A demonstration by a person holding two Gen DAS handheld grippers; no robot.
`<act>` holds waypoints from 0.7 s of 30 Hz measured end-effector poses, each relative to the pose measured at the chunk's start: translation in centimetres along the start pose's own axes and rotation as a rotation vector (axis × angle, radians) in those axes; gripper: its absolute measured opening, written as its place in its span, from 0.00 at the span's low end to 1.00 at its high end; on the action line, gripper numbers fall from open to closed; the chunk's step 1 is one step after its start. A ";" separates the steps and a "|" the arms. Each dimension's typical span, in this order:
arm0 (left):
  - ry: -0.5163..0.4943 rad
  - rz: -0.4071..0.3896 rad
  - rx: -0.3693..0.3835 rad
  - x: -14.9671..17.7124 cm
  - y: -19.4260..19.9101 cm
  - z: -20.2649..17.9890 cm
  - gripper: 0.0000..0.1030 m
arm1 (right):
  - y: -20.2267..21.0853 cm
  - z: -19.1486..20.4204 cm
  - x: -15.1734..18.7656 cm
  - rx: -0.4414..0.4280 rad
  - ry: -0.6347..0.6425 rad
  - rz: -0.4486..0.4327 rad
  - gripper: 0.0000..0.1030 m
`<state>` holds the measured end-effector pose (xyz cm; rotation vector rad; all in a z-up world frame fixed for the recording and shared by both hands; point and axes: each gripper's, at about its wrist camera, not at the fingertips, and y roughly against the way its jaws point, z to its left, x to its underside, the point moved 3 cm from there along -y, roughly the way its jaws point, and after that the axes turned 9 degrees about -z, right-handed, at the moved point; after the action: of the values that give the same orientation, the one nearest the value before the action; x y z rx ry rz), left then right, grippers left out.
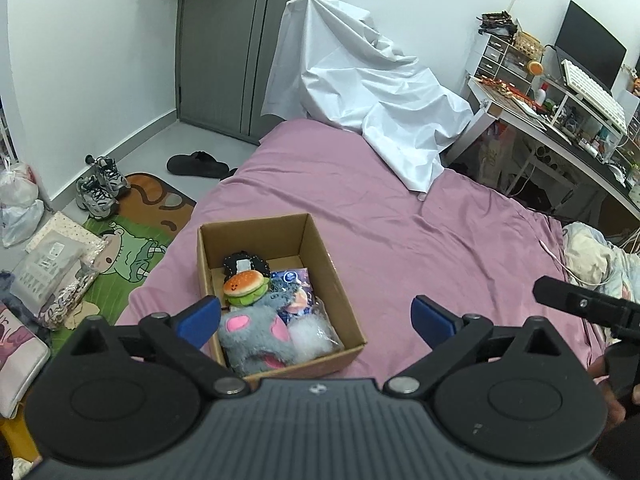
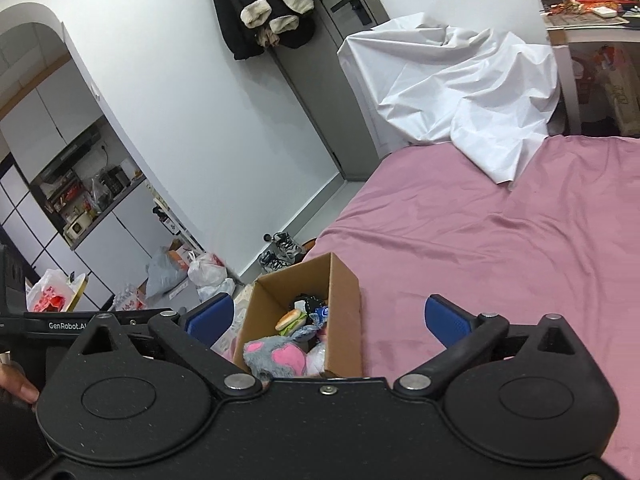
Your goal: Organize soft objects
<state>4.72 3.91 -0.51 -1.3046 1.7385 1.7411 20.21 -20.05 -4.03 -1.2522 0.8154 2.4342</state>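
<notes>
An open cardboard box (image 1: 320,252) sits on the pink bed (image 1: 400,220) near its left edge. Inside lie a grey plush with pink ears (image 1: 256,332), a burger plush (image 1: 245,286), a black plush (image 1: 242,263), a blue packet (image 1: 294,280) and a white fluffy item (image 1: 312,334). My left gripper (image 1: 316,318) is open and empty, above the box's near end. My right gripper (image 2: 330,318) is open and empty, above the same box (image 2: 346,300), with the grey plush (image 2: 276,356) below it. The right gripper's body shows at the left wrist view's right edge (image 1: 588,308).
A white sheet (image 1: 372,92) drapes over something at the bed's far end. A cluttered desk (image 1: 560,120) stands at the right. Shoes (image 1: 100,188), slippers (image 1: 198,164), a cartoon mat (image 1: 132,248) and bags lie on the floor left of the bed. A crumpled blanket (image 1: 600,256) lies at right.
</notes>
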 end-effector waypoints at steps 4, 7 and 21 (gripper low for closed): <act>-0.002 -0.004 -0.010 0.4 1.1 -0.9 0.99 | 1.6 -0.2 -0.4 0.016 0.022 -0.002 1.00; -0.010 0.004 -0.019 0.7 1.6 -1.6 0.99 | 2.6 -0.5 -0.6 0.017 0.019 -0.001 1.00; 0.034 0.026 -0.021 1.5 4.2 -3.4 0.99 | 5.5 0.2 -0.9 0.027 0.058 0.056 1.00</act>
<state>1.85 -0.47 1.36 -1.3340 1.7681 1.7657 17.96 -24.31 -1.34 -1.3122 0.9079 2.4320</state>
